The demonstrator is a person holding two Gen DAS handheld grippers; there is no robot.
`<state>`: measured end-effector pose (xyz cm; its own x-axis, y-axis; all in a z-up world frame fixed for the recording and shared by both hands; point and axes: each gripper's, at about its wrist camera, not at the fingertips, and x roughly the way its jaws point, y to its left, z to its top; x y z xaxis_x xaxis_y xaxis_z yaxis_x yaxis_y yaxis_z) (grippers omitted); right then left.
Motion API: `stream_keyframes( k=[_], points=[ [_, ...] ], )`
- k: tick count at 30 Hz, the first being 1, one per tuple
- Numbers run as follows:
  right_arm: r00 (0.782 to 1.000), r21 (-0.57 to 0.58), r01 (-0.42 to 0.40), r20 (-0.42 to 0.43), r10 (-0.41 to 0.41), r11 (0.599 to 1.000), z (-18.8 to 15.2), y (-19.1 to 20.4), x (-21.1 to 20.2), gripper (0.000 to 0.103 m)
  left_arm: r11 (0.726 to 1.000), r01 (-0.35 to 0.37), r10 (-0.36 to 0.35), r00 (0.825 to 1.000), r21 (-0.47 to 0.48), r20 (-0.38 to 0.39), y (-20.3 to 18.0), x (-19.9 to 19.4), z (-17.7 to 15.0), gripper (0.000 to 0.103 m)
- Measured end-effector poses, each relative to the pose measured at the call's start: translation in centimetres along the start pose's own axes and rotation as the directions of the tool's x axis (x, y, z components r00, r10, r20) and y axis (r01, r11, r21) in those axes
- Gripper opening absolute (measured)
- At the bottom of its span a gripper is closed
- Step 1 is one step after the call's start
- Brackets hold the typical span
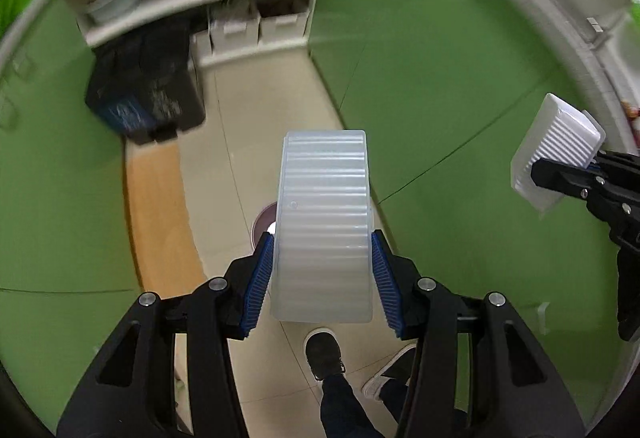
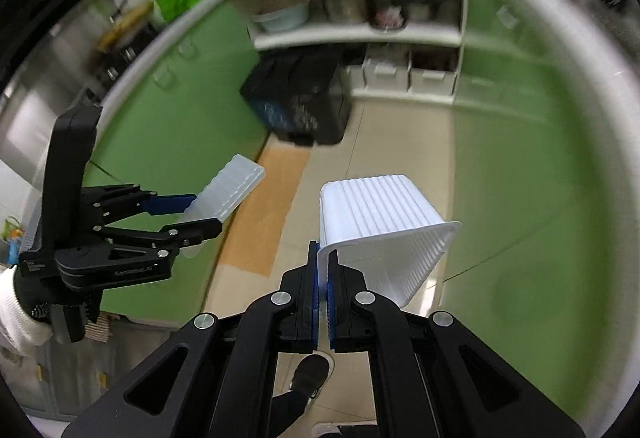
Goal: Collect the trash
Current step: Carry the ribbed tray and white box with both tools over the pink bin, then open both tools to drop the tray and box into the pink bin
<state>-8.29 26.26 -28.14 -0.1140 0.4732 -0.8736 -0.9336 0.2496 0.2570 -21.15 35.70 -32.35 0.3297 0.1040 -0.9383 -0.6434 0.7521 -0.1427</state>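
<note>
Translucent container (image 1: pixel 324 222): ribbed plastic tub, held in the air above the tiled floor (image 1: pixel 256 142); contents cannot be made out through its wall.
White container (image 2: pixel 384 230): ribbed plastic tub, tilted, open mouth facing lower right; inside not visible.
Black bin (image 2: pixel 300 98): stands on the floor beside the shelf unit (image 2: pixel 360 34); contents blurred.
Shelf unit: bowls, pots and white storage boxes, all blurred.
Left gripper (image 1: pixel 322 278): blue pads (image 1: pixel 260 278) pressed on both long sides of the translucent container, which stands out forward past the fingertips.
Right gripper (image 2: pixel 322 262): fingers nearly together, pinching one wall of the white container at its rim; the tub body lies right of the fingers.
</note>
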Motion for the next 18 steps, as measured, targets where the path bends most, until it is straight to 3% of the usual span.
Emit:
stream_keyframes(
  k=[7,14,15,16,18],
  points=[
    [0.996,-0.002,-0.018,-0.083,0.017,1.000,-1.6,-2.3,12.3,0.002,0.998,0.039,-0.045,0.994,-0.059,-0.103,4.4,15.2,-1.7,0.049],
    [0.989,0.023,-0.027,-0.143,0.030,0.999,-3.7,-4.9,21.1,0.002,0.994,0.055,-0.068,0.986,-0.091,-0.152,5.8,24.7,-2.9,0.050],
    [0.988,0.026,-0.030,-0.148,0.034,0.999,-3.9,-5.1,22.0,0.002,0.995,0.050,-0.063,0.986,-0.089,-0.153,5.9,25.5,-3.0,0.061],
    [0.988,0.027,-0.030,-0.153,0.034,0.999,-4.1,-5.2,22.5,0.002,0.994,0.051,-0.064,0.987,-0.094,-0.148,6.2,26.2,-3.1,0.083],
    [0.986,0.030,-0.035,-0.163,0.039,0.999,-4.3,-5.4,23.7,0.002,0.992,0.055,-0.070,0.989,-0.112,-0.132,6.9,26.9,-3.2,0.096]
  ],
)
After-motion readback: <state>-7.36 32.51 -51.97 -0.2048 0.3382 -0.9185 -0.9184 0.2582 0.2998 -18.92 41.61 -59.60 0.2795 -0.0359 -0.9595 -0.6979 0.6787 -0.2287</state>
